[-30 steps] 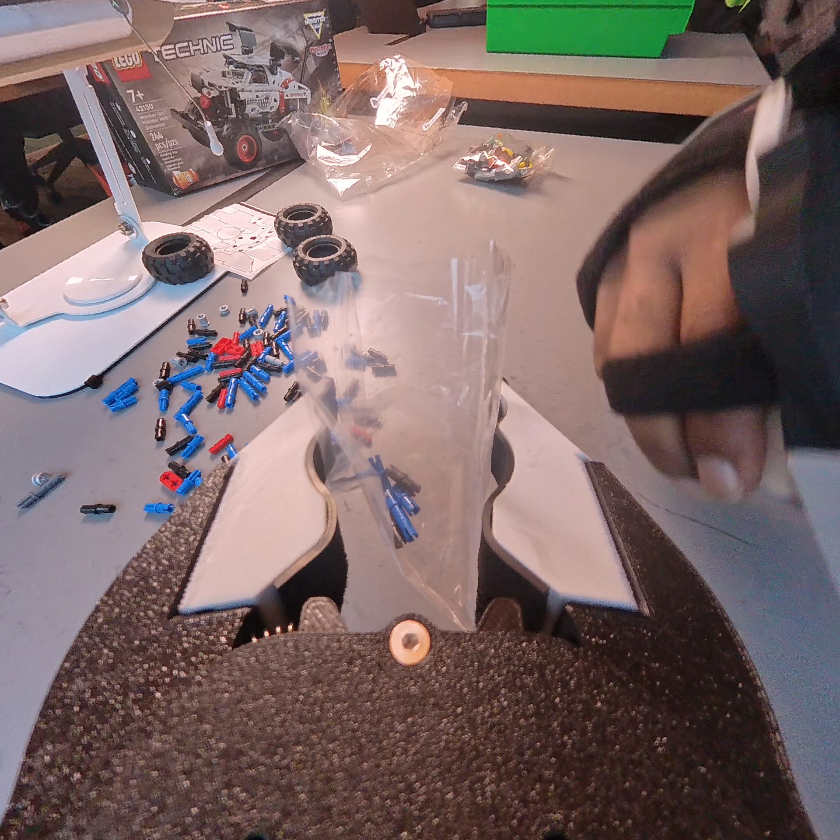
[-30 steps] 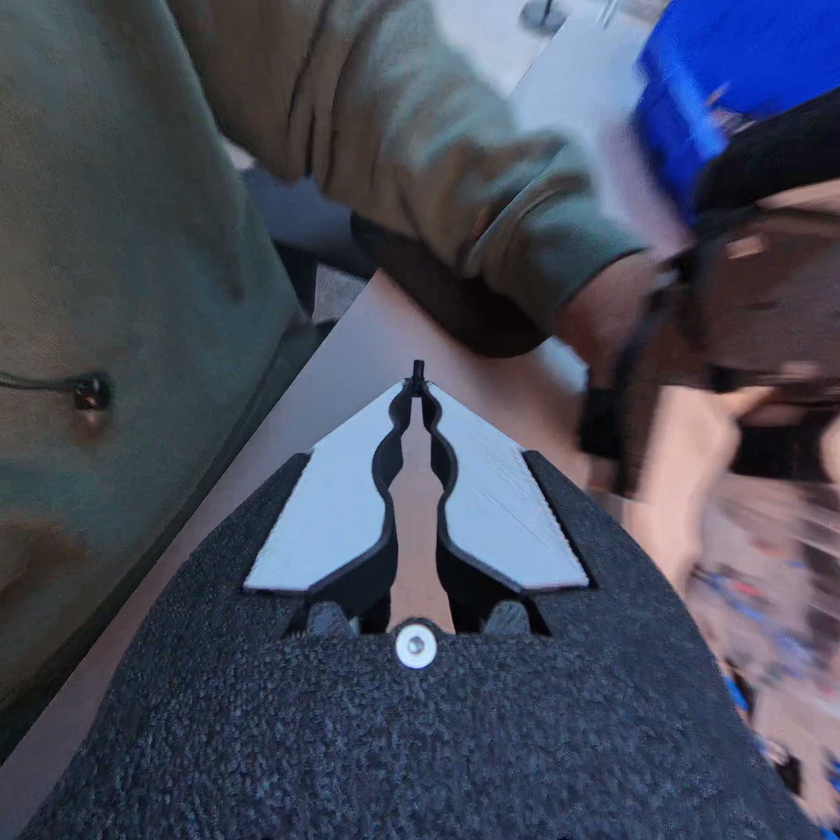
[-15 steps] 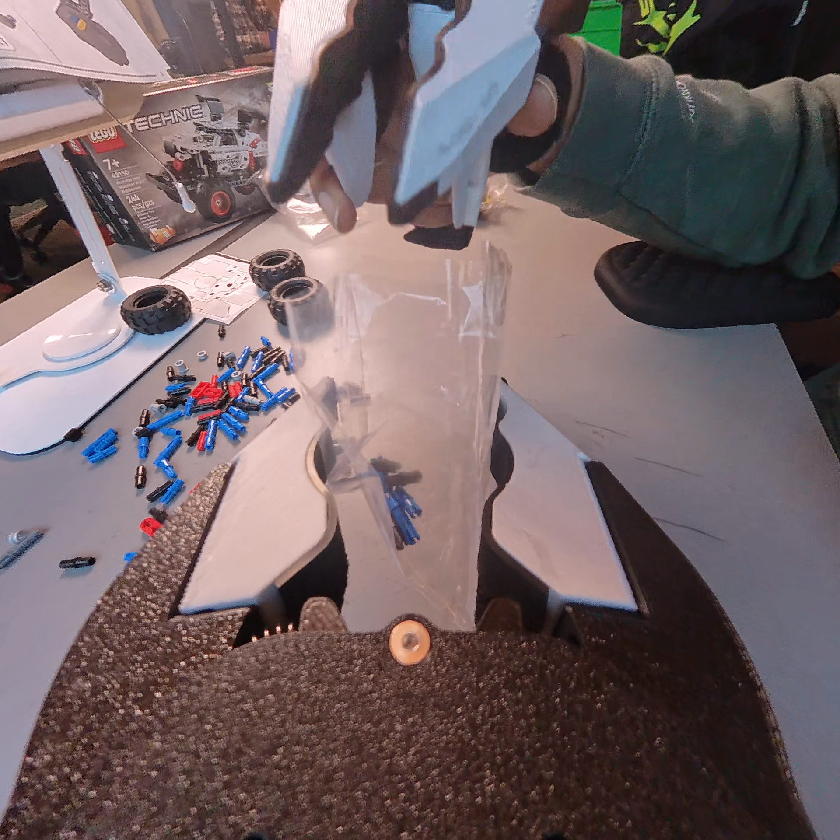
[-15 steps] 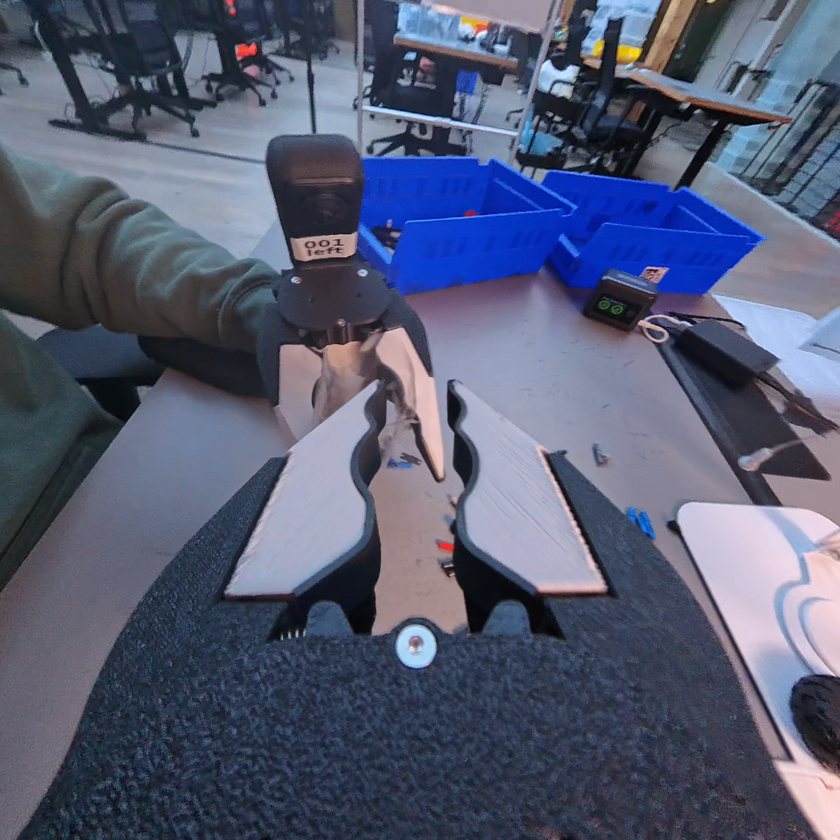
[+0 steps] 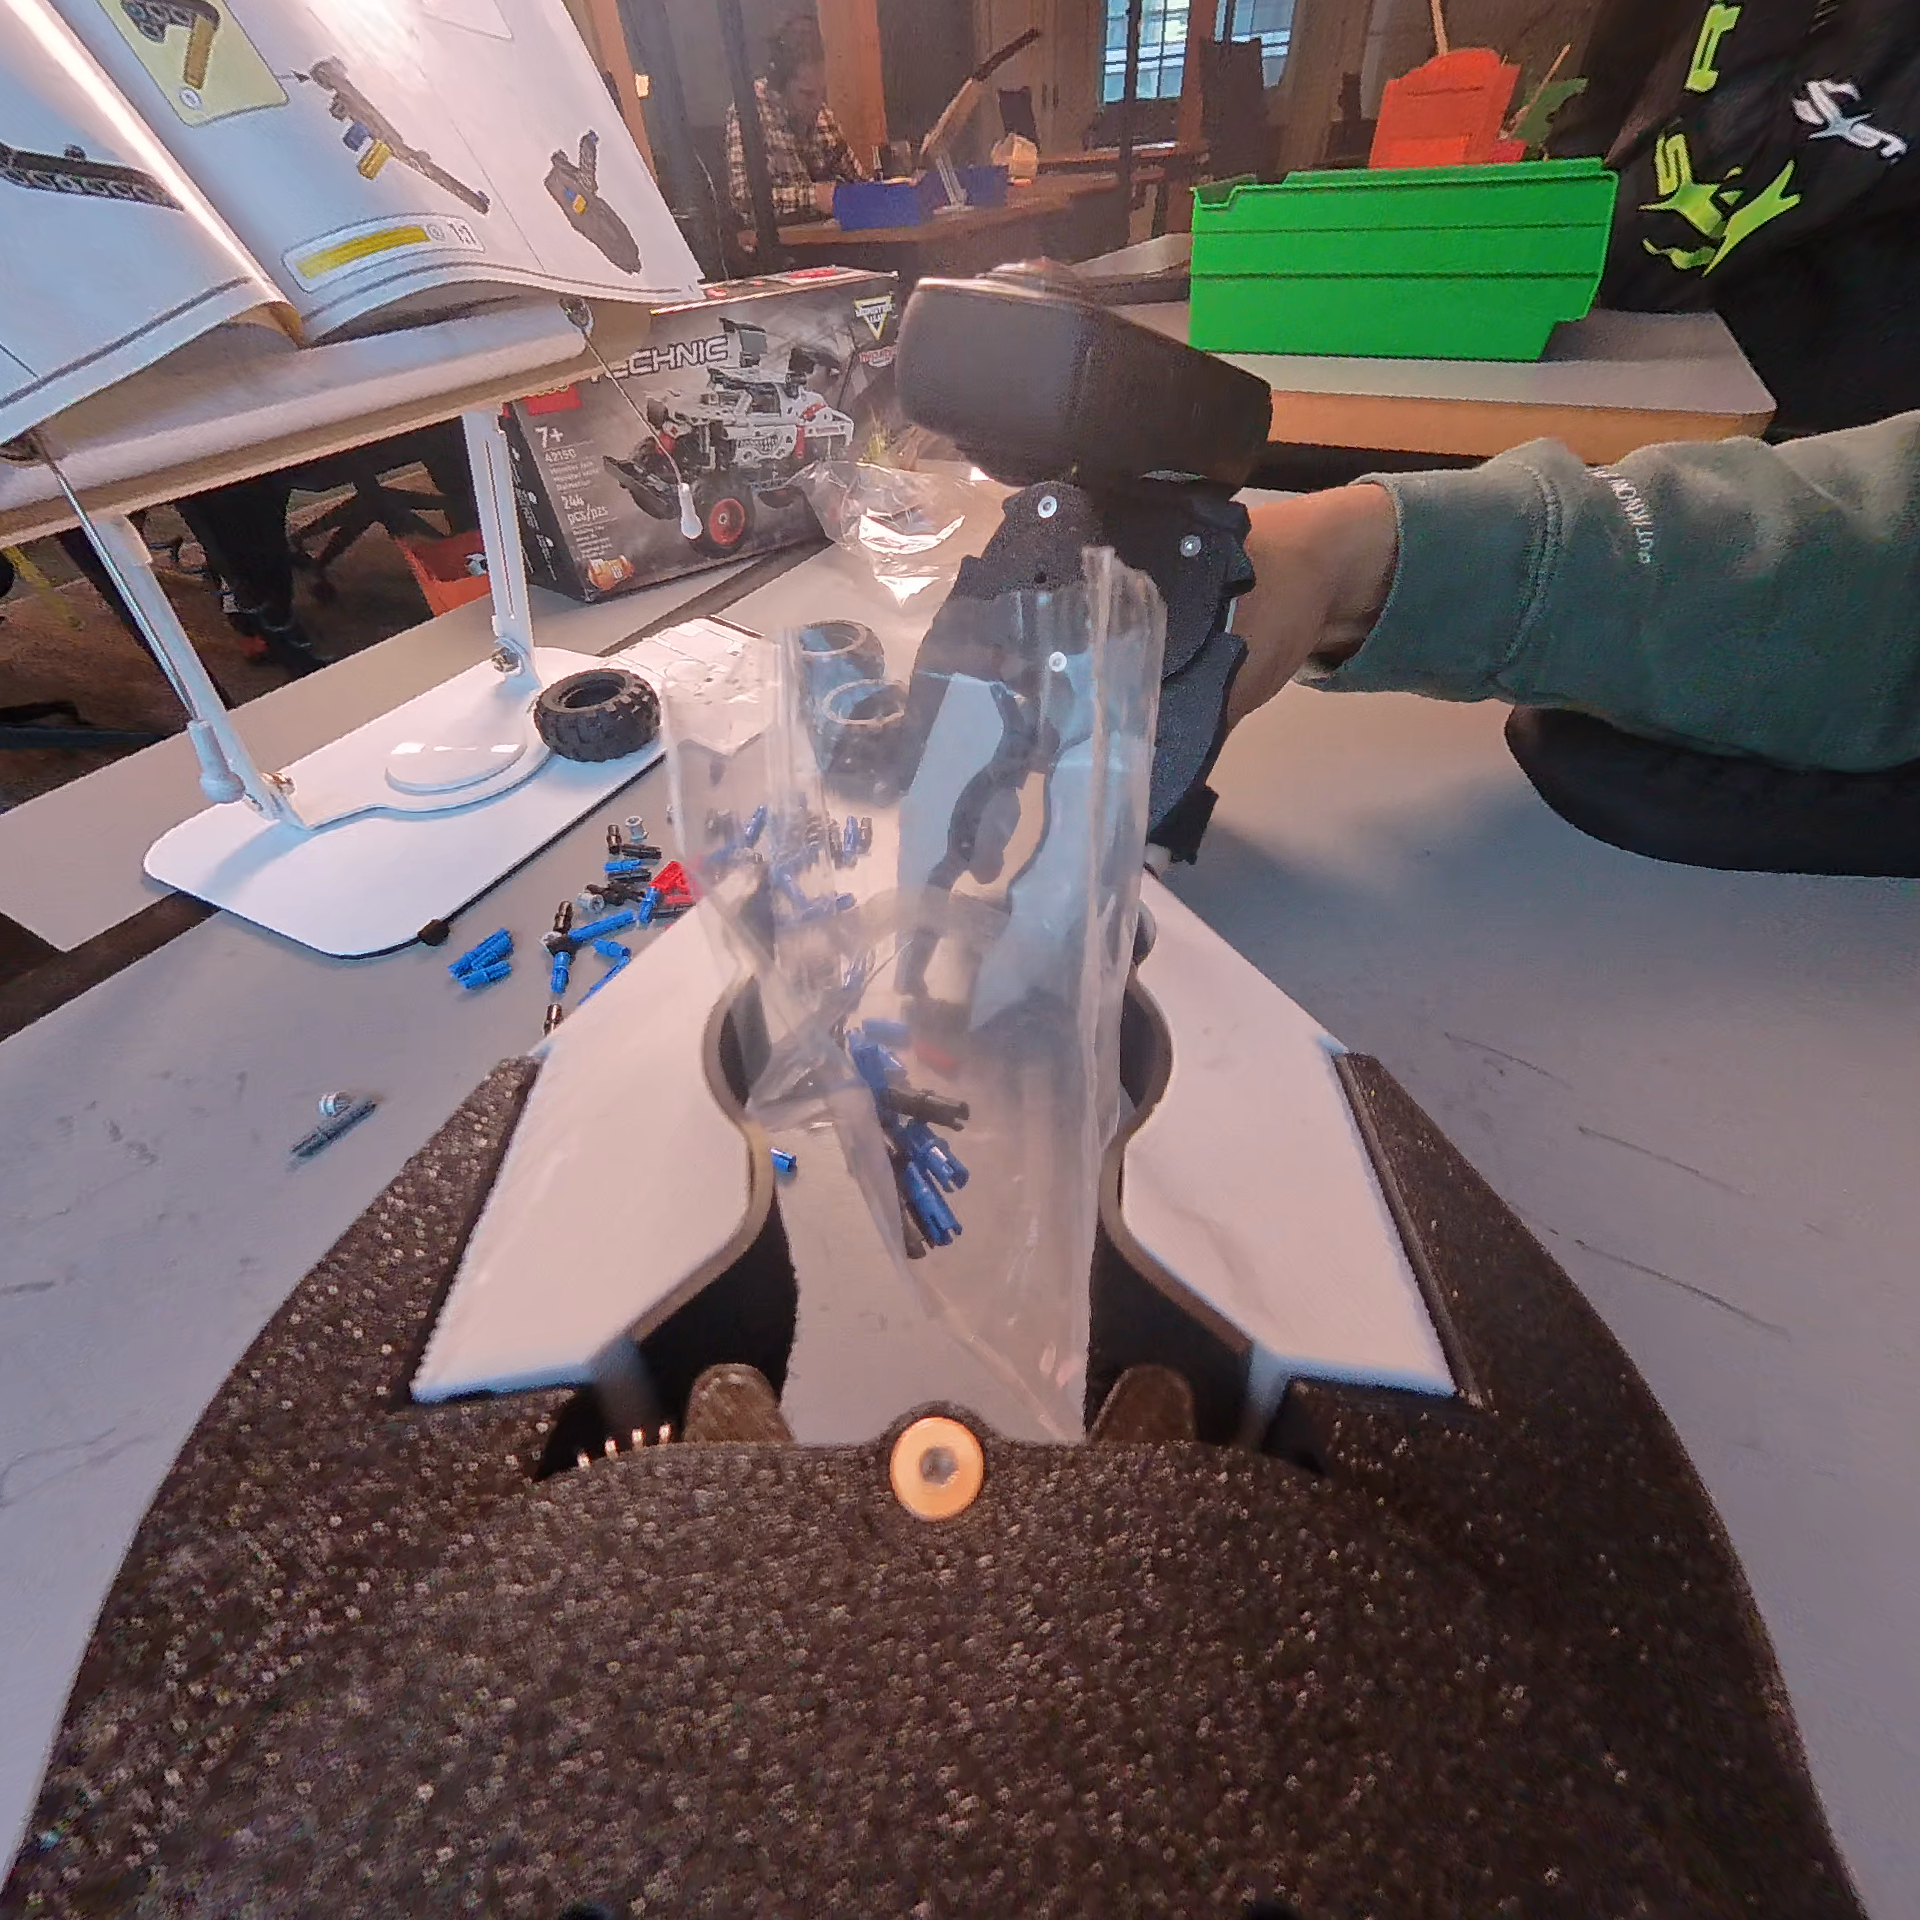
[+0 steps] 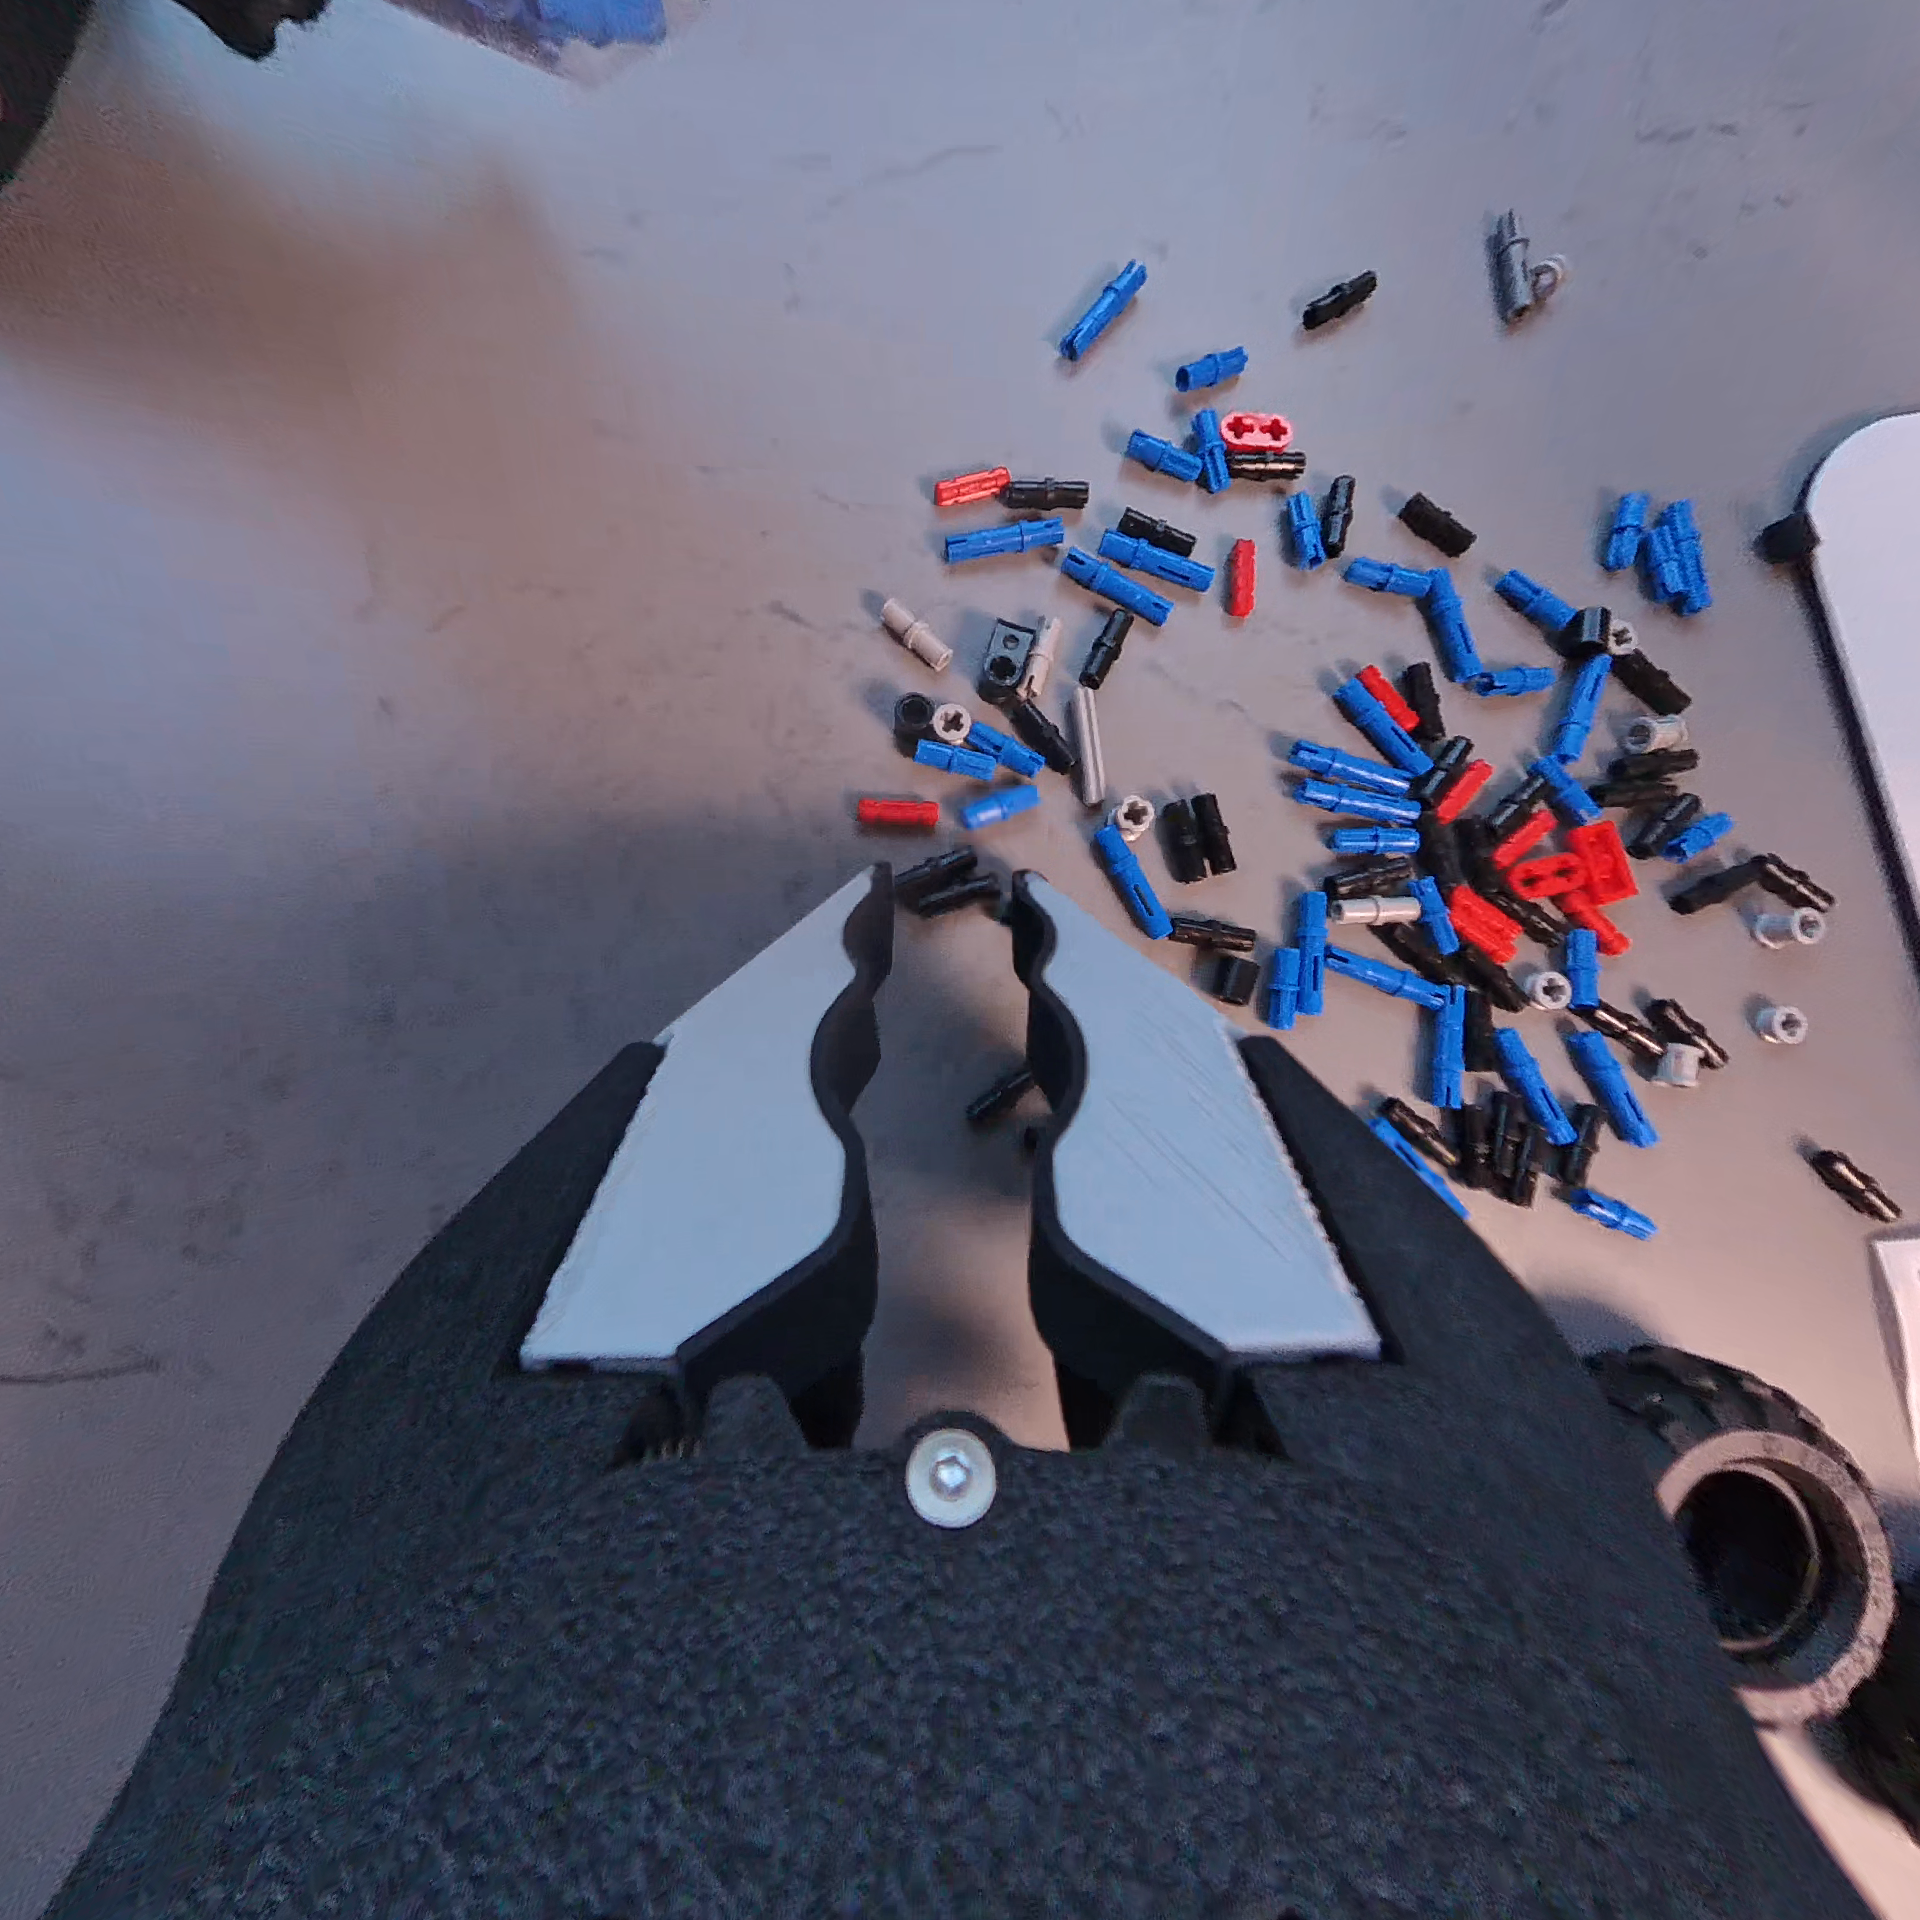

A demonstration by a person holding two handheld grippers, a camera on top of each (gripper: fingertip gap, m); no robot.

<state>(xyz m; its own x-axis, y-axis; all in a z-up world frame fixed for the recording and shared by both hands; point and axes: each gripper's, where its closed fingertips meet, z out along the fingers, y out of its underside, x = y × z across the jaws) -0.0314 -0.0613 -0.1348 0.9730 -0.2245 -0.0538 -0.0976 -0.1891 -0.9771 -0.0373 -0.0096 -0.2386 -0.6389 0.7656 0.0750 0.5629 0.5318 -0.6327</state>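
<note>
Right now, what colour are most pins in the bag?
Mostly blue pins, a few black, inside the clear bag; left wrist view.

In the left wrist view the left gripper (image 5: pixel 940 956) tips vanish behind the clear bag (image 5: pixel 966 883), so whether its jaws grip it is unclear. The open booklet (image 5: pixel 312 156) is cut off upper left. In the right wrist view a black tyre (image 6: pixel 1766 1548) is cropped lower right

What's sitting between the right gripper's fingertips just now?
In the right wrist view, the open right gripper frames two black pins lying on the grey table.
</note>
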